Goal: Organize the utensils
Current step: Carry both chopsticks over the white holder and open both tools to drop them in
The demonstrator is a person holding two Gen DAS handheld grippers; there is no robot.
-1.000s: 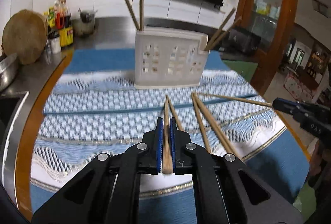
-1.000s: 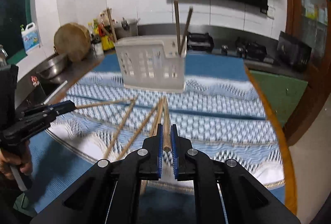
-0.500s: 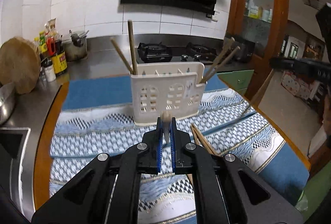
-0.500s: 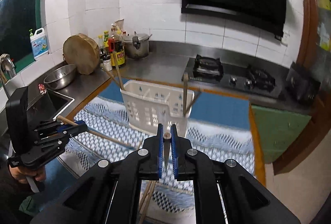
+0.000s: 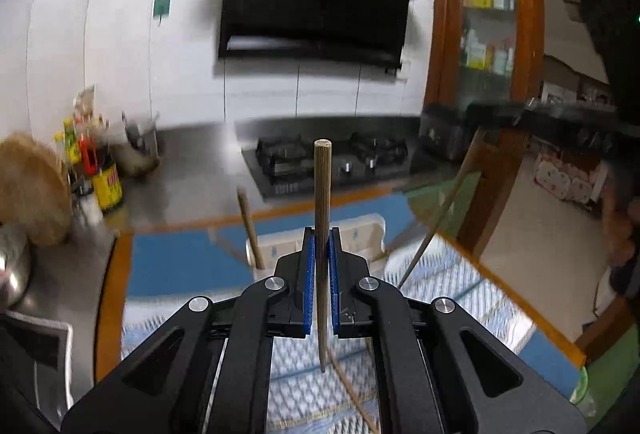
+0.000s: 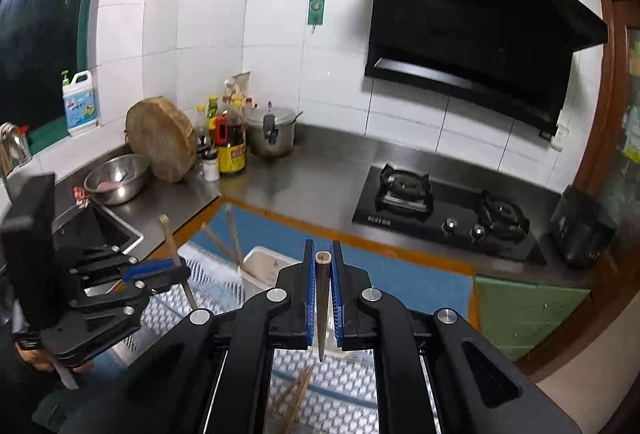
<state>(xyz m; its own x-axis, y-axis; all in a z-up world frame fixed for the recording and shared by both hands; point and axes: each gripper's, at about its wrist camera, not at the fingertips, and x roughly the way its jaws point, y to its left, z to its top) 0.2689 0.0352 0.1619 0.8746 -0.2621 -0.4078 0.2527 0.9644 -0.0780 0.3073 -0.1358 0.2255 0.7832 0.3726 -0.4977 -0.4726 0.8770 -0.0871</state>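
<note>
- Both grippers have risen since a second ago, lifting their chopsticks off the patterned cloth, so the stove and hood now fill the views where the white holder did.
- Left wrist view: the left gripper point(image 5: 320, 270) points slightly downward toward the white holder point(image 5: 360, 234), its blue pads clamped on a chopstick point(image 5: 322, 193) that stands nearly upright, round end up and thin tip hanging below the jaws over the patterned cloth point(image 5: 460, 286).
- Another chopstick point(image 5: 250, 230) leans in the holder's left end, and a loose one point(image 5: 352, 390) lies on the cloth below.
- At the right edge the right gripper point(image 5: 516, 113) shows dark and blurred, with a second chopstick point(image 5: 440, 218) slanting down from it.
- Right wrist view: the right gripper point(image 6: 322, 290) tilts downward above the holder point(image 6: 264, 266), its pads closed on the second chopstick point(image 6: 322, 298), held upright with the tip down.
- At the left, the left gripper point(image 6: 160, 270) in a hand point(image 6: 48, 362) grips its chopstick point(image 6: 176, 254), tilted, beside the holder.
- Loose chopsticks point(image 6: 292, 398) lie on the cloth point(image 6: 344, 378) beneath.
</note>
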